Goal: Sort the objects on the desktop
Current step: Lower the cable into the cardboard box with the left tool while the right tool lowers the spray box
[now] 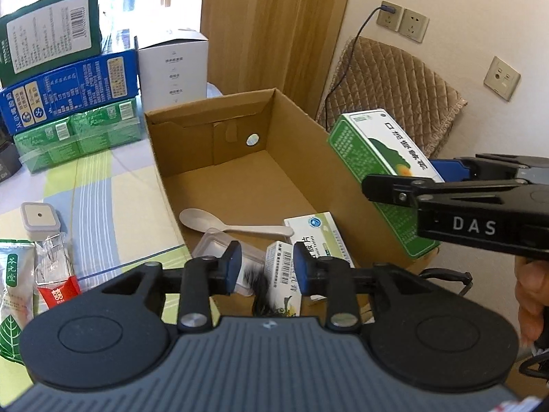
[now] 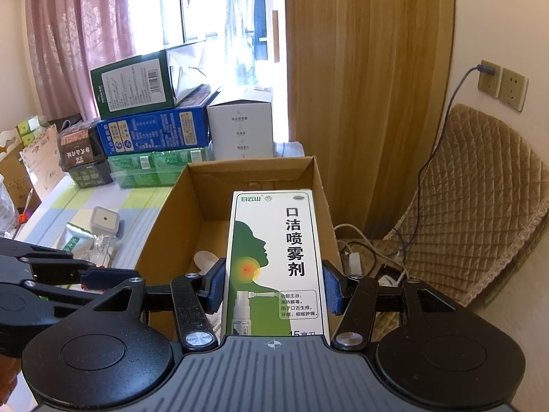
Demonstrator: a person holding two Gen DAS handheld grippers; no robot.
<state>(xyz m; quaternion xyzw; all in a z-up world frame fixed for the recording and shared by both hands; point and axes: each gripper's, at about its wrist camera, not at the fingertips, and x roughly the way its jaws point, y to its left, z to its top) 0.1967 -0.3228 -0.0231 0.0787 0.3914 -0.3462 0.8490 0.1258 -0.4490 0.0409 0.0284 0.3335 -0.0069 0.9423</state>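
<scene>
An open cardboard box point(image 1: 302, 158) stands on the table; it also shows in the right wrist view point(image 2: 178, 213). In it lie a white spoon point(image 1: 219, 223), a clear plastic tray point(image 1: 214, 245), a white and green medicine box point(image 1: 317, 228) and a small white barcode box point(image 1: 284, 274). My left gripper point(image 1: 264, 267) is open above the box's near end, its pads either side of the small barcode box without gripping it. My right gripper point(image 2: 272, 288) is shut on a green and white throat spray box point(image 2: 274, 257), held over the cardboard box's right wall point(image 1: 381, 151).
Stacked green, blue and white cartons point(image 1: 72, 79) stand at the table's back. A small grey lidded container point(image 1: 39, 218), a tea packet point(image 1: 13, 274) and a clear wrapper with a red label point(image 1: 55, 274) lie left of the box. A padded chair point(image 2: 480, 199) and wall sockets point(image 2: 504, 84) are on the right.
</scene>
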